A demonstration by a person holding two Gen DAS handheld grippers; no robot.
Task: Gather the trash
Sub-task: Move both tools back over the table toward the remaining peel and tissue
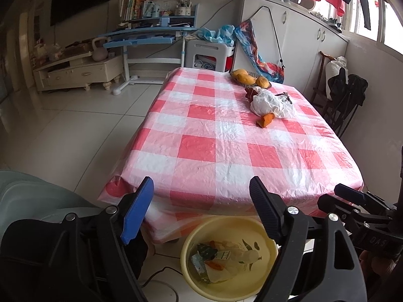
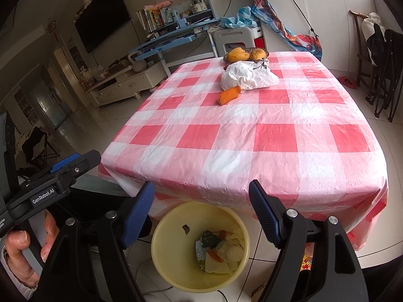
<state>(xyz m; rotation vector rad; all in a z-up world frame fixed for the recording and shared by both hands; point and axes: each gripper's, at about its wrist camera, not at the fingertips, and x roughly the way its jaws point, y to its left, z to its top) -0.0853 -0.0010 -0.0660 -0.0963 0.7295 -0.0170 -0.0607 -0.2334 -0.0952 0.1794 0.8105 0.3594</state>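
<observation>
Black claw, blue ribbed pads, silver screws.

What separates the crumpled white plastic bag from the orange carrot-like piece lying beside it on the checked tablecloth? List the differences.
1. Colour: the crumpled white plastic bag is white; the orange carrot-like piece is orange.
2. Size: the bag is clearly bulkier than the orange piece.
3. Form: the bag is wrinkled and shapeless; the orange piece is a compact, smooth stub.

Shared: both lie on the red-and-white checked tablecloth, touching or nearly so, near the mangoes.
</observation>
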